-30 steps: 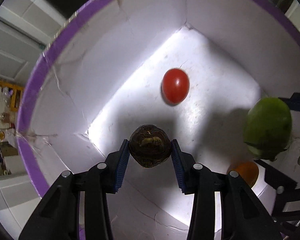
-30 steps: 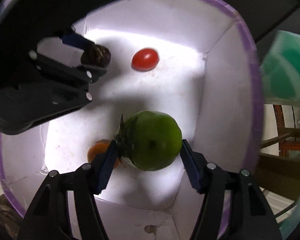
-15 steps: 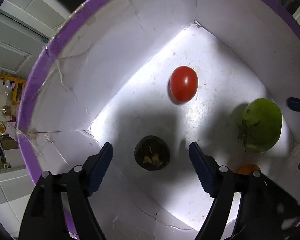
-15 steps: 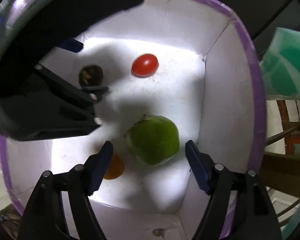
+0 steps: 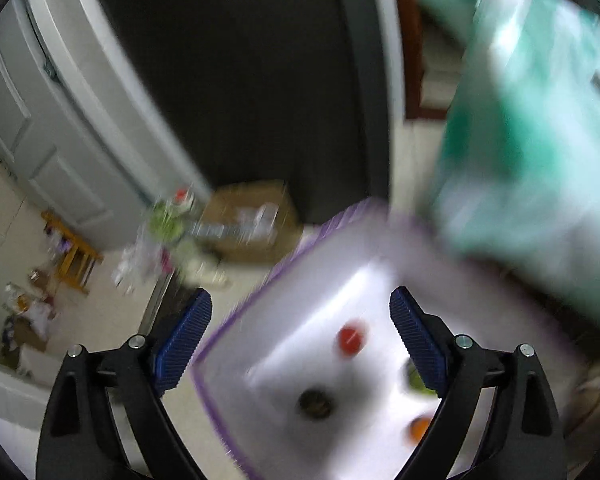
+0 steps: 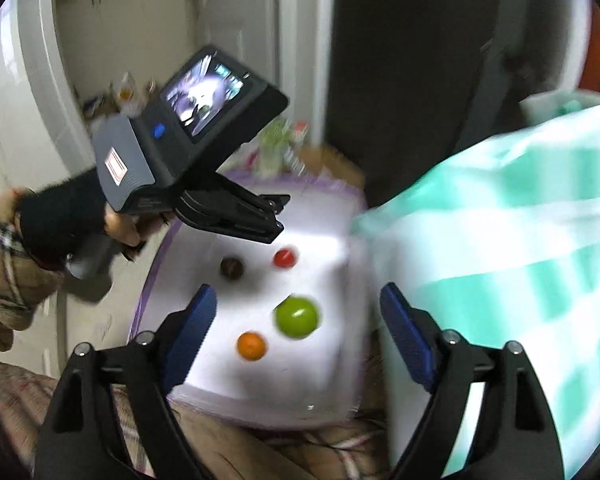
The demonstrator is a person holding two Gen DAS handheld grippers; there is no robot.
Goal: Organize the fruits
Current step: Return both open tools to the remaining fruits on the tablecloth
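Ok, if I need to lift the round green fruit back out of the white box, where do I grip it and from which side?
Grip the round green fruit across its widest middle, coming straight down from above: the purple-rimmed white box walls block a side approach. The small orange fruit sits close beside it, so set the fingers on the sides away from that one. The right gripper is open and nearest.

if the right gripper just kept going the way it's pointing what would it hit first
Most likely the green fruit lying in the purple-rimmed white box: it sits nearly centred between the open right gripper fingers, with nothing visible in front of it. Blur makes depth uncertain.
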